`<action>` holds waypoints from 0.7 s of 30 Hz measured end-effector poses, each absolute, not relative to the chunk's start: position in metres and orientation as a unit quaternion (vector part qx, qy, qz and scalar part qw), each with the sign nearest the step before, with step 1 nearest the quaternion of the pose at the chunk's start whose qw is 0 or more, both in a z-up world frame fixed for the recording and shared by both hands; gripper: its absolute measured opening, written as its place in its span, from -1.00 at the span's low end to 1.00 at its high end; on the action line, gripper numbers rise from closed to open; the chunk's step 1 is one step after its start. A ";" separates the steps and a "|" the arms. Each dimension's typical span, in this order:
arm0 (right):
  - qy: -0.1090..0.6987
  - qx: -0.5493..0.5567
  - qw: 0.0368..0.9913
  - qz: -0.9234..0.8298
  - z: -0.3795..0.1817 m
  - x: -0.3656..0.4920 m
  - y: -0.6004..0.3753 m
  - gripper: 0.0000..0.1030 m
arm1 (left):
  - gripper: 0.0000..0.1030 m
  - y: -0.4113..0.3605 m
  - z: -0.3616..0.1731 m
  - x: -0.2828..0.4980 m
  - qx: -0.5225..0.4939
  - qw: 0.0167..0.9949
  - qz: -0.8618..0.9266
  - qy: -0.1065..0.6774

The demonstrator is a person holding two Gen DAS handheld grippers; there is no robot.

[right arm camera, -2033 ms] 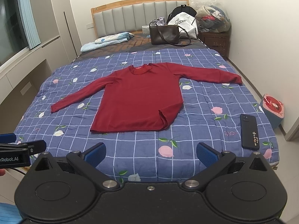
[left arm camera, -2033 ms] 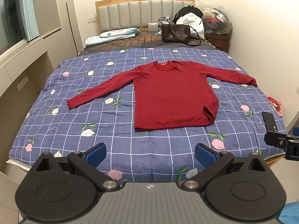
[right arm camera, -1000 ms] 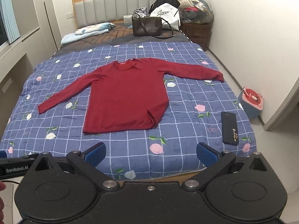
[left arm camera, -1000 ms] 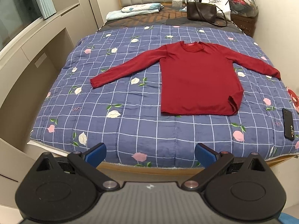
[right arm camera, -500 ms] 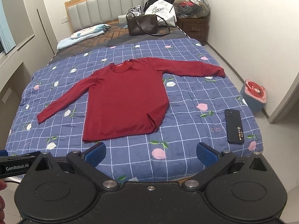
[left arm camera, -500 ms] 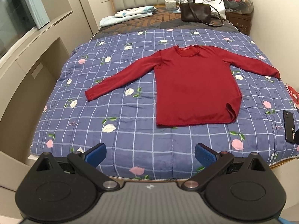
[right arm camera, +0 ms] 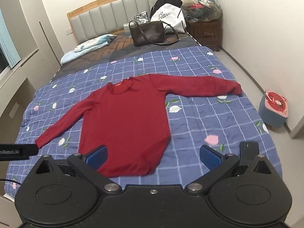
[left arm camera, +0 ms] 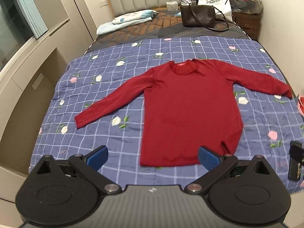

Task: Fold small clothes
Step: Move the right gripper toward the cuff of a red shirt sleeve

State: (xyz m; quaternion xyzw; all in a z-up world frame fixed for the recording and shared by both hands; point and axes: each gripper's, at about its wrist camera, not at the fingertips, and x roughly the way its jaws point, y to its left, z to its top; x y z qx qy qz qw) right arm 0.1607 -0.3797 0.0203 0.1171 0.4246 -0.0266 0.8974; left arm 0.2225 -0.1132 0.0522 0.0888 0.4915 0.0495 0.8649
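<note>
White lettering ending "Robot.AI" on the black bar point(right arm camera: 18, 152) at the left edge of the right wrist view; a cursive logo, not legible, on the white bag point(left arm camera: 214, 1).

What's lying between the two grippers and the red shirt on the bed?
Nothing visible. The red shirt lies flat on the quilt, and only bare quilt separates it from the open left gripper and right gripper. The phone lies off to the right near the edge, clear of the shirt.
</note>
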 end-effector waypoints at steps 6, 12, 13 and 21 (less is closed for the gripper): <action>0.453 0.118 0.883 -0.029 -0.004 0.214 -0.429 0.99 | 0.99 -0.162 0.052 0.268 0.099 0.859 0.050 0.501; 0.461 0.110 0.880 -0.037 -0.031 0.251 -0.470 0.99 | 0.99 -0.201 0.038 0.307 0.114 0.846 0.051 0.519; 0.459 0.104 0.881 -0.036 -0.037 0.257 -0.476 0.99 | 0.99 -0.206 0.034 0.314 0.111 0.843 0.051 0.523; 0.491 0.085 0.867 -0.028 -0.108 0.311 -0.537 0.99 | 0.99 -0.241 -0.040 0.355 0.077 0.834 0.005 0.547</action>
